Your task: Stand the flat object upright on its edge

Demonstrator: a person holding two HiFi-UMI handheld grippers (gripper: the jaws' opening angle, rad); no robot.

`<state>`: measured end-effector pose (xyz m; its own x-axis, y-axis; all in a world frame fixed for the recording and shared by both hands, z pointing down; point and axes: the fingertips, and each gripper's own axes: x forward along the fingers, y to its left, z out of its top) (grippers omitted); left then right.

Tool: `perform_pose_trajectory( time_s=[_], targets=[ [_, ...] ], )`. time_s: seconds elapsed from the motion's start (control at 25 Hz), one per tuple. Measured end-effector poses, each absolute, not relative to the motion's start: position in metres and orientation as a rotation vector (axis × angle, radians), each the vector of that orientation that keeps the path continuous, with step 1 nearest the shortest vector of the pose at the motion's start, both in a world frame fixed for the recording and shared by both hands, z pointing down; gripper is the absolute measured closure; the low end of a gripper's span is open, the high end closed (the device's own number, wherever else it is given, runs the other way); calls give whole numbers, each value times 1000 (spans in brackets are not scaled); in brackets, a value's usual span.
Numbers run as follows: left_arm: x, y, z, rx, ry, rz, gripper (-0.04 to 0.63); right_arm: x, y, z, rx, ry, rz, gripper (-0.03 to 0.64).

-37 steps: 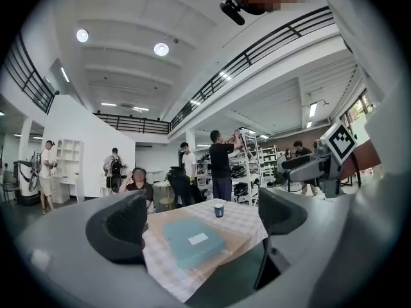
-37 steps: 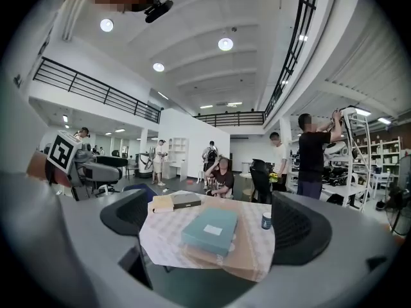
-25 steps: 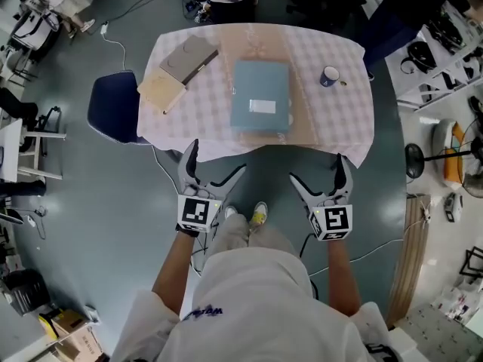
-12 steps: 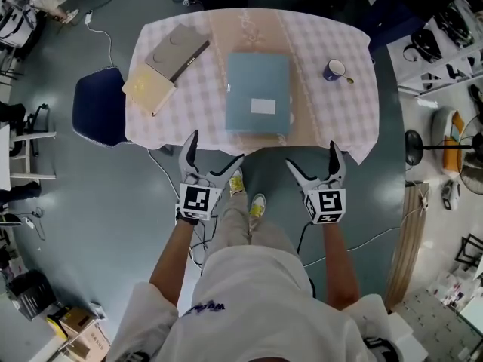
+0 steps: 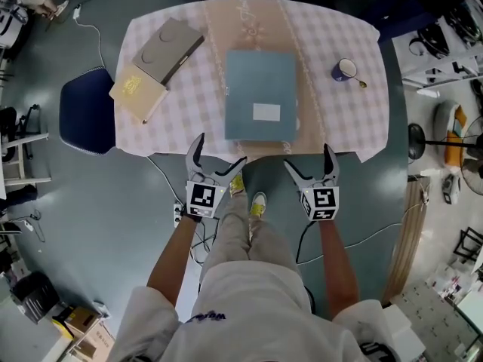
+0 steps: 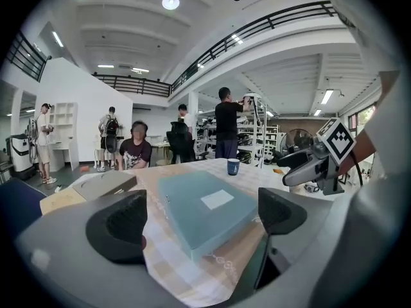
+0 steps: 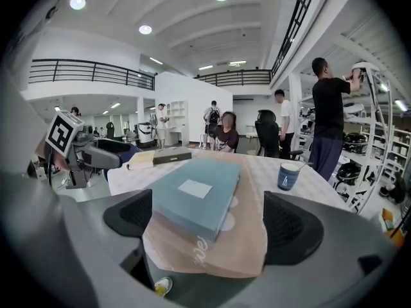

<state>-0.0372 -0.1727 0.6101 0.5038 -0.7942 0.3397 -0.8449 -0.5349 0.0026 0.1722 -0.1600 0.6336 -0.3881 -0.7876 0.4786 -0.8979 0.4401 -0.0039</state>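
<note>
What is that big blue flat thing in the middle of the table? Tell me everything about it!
It is a flat blue-grey box, shaped like a thick folder, with a small white label on top. It looks like card. It lies flat on a beige cloth strip near the table's front edge. Nothing sits on it. The left tongs and right tongs are open and not touching it.

— What's on your table point(image 5: 336, 127)?
— Checked cloth point(image 5: 196, 104), tan runner point(image 5: 260, 21) down its middle. Flat blue box point(image 5: 261, 95) on the runner. Mug point(image 5: 345, 69) to your right. Grey book point(image 5: 167, 50) overlapping a tan book point(image 5: 136, 93), left.
</note>
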Motion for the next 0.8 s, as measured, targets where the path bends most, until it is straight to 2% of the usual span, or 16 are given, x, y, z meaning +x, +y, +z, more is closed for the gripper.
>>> perform_pose_trajectory(
  time_s=[0.4, 0.8],
  targets=[
    [-37, -194, 690, 2529, -1324, 534, 58, 168, -179, 699, 1381, -2233, 429, 100],
    [-29, -210, 731, 2523, -1261, 572, 64, 152, -192, 738, 1327, -2227, 472, 131]
  ],
)
